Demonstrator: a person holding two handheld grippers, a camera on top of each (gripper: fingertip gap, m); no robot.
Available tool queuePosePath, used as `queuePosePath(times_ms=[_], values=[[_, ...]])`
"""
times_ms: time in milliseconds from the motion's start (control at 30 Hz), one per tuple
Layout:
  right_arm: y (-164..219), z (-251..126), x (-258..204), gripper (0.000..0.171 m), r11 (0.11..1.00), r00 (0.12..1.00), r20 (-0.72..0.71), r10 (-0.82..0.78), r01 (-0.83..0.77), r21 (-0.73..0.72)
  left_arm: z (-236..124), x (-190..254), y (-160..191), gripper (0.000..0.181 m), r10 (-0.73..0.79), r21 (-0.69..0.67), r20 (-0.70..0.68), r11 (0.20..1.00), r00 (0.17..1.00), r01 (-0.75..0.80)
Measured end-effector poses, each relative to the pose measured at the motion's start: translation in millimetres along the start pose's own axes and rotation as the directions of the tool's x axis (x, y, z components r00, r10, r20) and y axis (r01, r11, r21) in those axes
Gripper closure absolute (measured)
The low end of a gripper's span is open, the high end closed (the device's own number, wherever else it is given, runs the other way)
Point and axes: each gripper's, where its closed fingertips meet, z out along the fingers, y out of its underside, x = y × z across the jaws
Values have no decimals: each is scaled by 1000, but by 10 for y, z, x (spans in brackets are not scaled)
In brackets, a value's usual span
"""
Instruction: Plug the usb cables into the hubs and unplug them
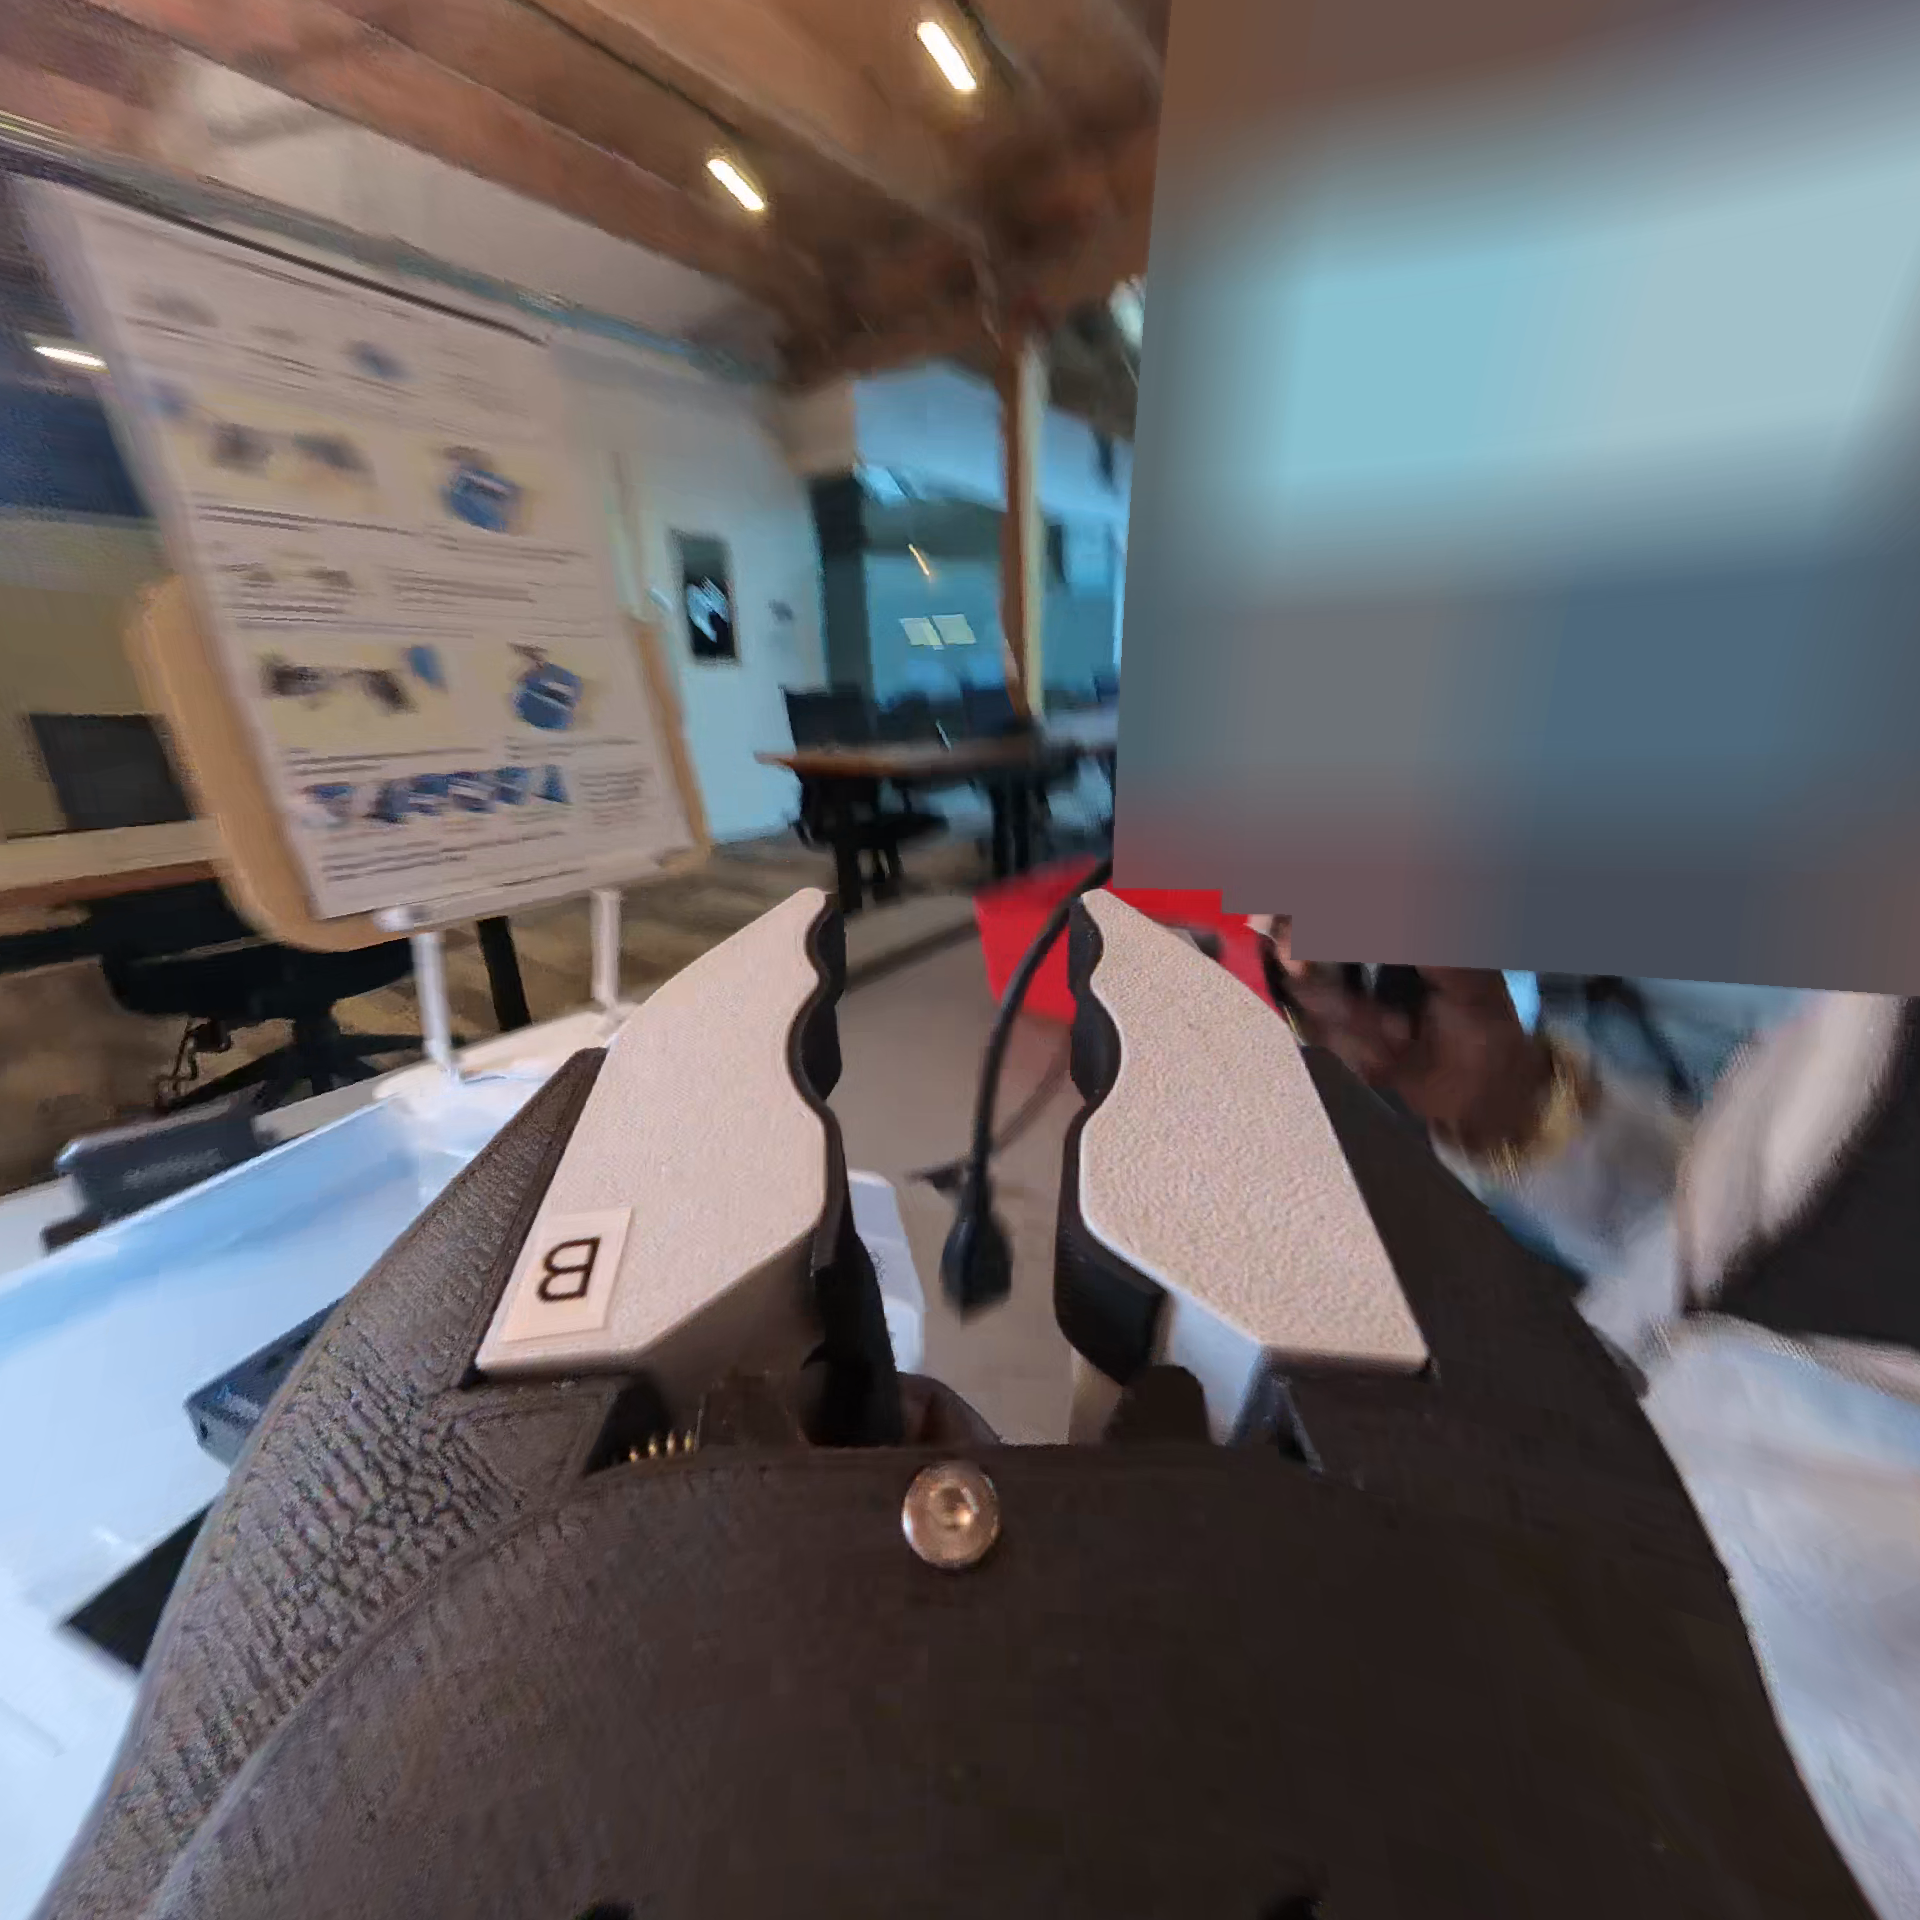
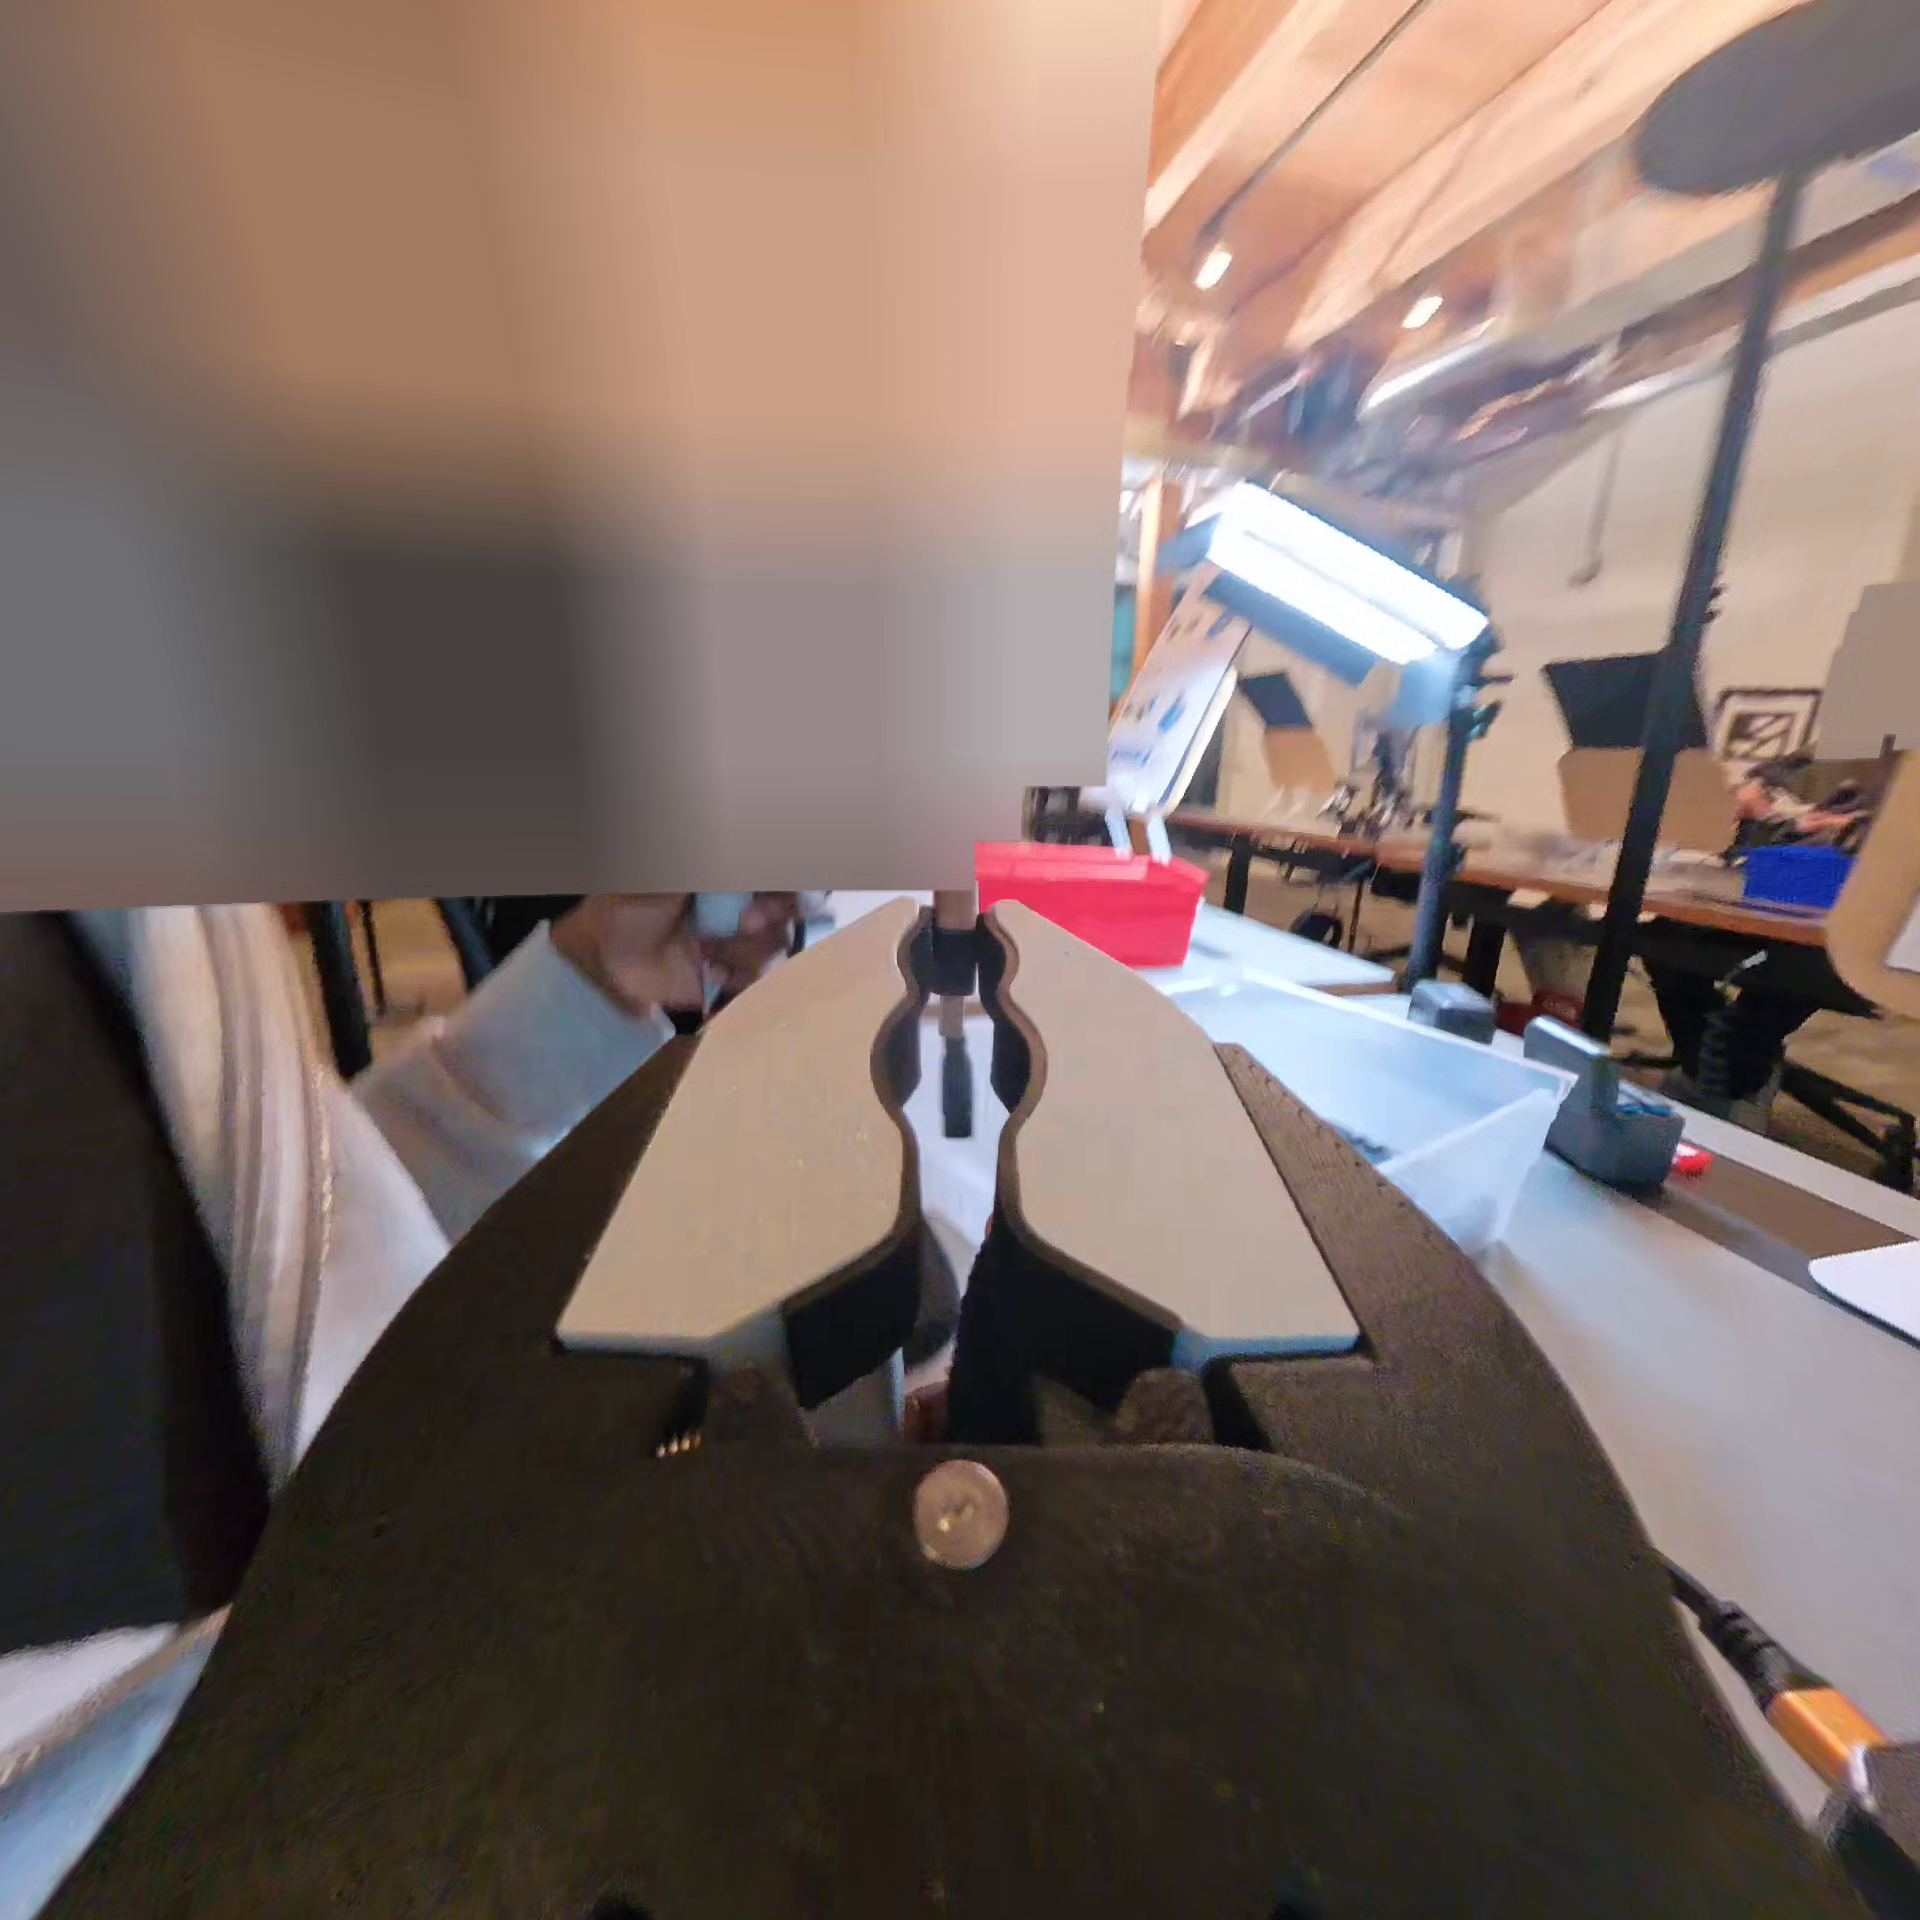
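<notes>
In the left wrist view, your left gripper [image 1: 956,925] has its fingers well apart with nothing between the pads. A black USB cable [image 1: 1003,1049] hangs in the gap beyond them, curving down from above the right fingertip to its plug end [image 1: 975,1252], which dangles free, touching neither finger. That open stance reads as readiness: you seem to be lining the gap up around the hanging plug so you can steady or take it. Left of the left finger lies a clear plastic tray [image 1: 208,1226], and a dark hub-like block [image 1: 156,1164] sits beyond its far edge; blur keeps me from confirming it is a hub. A red bin [image 1: 1023,935] stands past the fingertips.

In the right wrist view, your right gripper [image 2: 956,920] is clamped on the USB cable [image 2: 954,961] at the very fingertips, the jaws nearly together. The connector [image 2: 956,1086] hangs below the pinch, seen through the gap between the fingers. Holding it high by the cord lets the plug hang straight, probably for a regrip. Right of the right finger, a grey hub [image 2: 1610,1122] rests on the white table [image 2: 1714,1351] just past the clear tray [image 2: 1455,1101], well apart from the plug, so no plugging is under way yet.
</notes>
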Motion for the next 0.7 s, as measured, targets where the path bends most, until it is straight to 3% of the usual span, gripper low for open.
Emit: queuePosePath(times_ms=[167,233,400,567,633,700], values=[[290,-44,-259,163,927,974,165,-157,203,-315,362,706,419,139,99,-232,-264,959,959,-163],[353,-76,-260,163,885,957,183,-225,280,-373,453,893,595,139,104,-287,-348,934,932,-211],[383,-110,-266,163,864,943,204,-263,324,-385,613,1065,708,146,28,-285,-412,945,911,-158],[463,-141,-357,163,830,918,278,-284,380,-409,627,1116,1053,156,99,-388,-458,872,884,-299],[488,-141,-362,163,818,911,291,-290,394,-418,638,1154,1068,172,95,-376,-478,877,873,-301],[477,-133,-354,163,822,911,293,-290,394,-411,655,1158,1068,175,64,-370,-482,889,874,-270]])
